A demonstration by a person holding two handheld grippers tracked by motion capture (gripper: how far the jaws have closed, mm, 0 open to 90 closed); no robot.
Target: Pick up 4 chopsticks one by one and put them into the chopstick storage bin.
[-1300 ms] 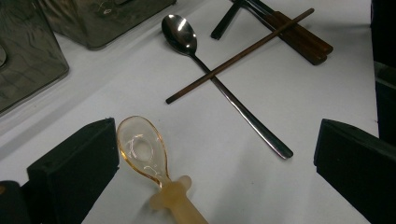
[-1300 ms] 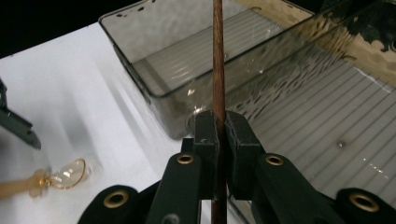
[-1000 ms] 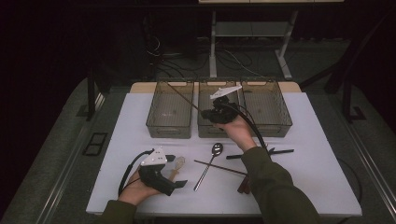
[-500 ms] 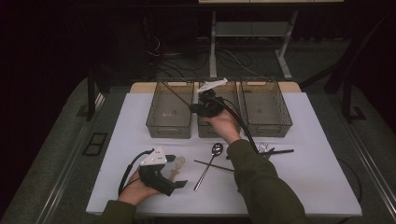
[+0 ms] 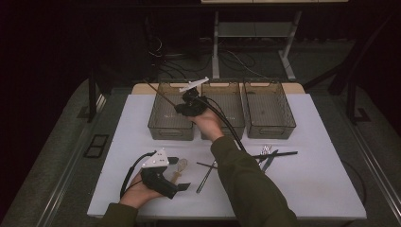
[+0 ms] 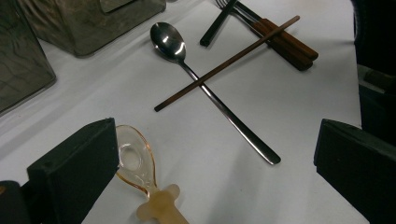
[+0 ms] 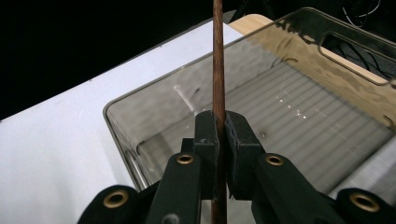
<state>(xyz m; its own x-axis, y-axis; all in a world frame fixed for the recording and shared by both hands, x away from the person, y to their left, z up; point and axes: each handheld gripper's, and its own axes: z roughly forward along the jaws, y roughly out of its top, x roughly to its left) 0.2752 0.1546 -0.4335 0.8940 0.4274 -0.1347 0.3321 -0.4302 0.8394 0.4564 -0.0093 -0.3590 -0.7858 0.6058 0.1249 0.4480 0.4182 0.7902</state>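
My right gripper (image 5: 181, 107) hangs over the leftmost of three clear bins (image 5: 170, 128), shut on a brown chopstick (image 5: 162, 95) that slants up and to the left. In the right gripper view the chopstick (image 7: 217, 56) stands upright, pinched by the pads of that gripper (image 7: 220, 126), above the bare bin (image 7: 154, 88). My left gripper (image 5: 178, 174) rests on the white table near the front edge, open. In the left gripper view its jaws (image 6: 215, 140) stand wide apart with an amber plastic spoon (image 6: 135, 161) lying by the left jaw.
A metal spoon (image 6: 210, 93) lies under a second brown chopstick (image 6: 224, 63) on the table. Wooden-handled and black cutlery (image 5: 272, 155) lies to the right. The middle bin (image 5: 227, 127) and right bin (image 5: 269, 127) stand at the back.
My right gripper has carried the chopstick leftward, from over the middle bin to over the left bin. The left hand has stayed put.
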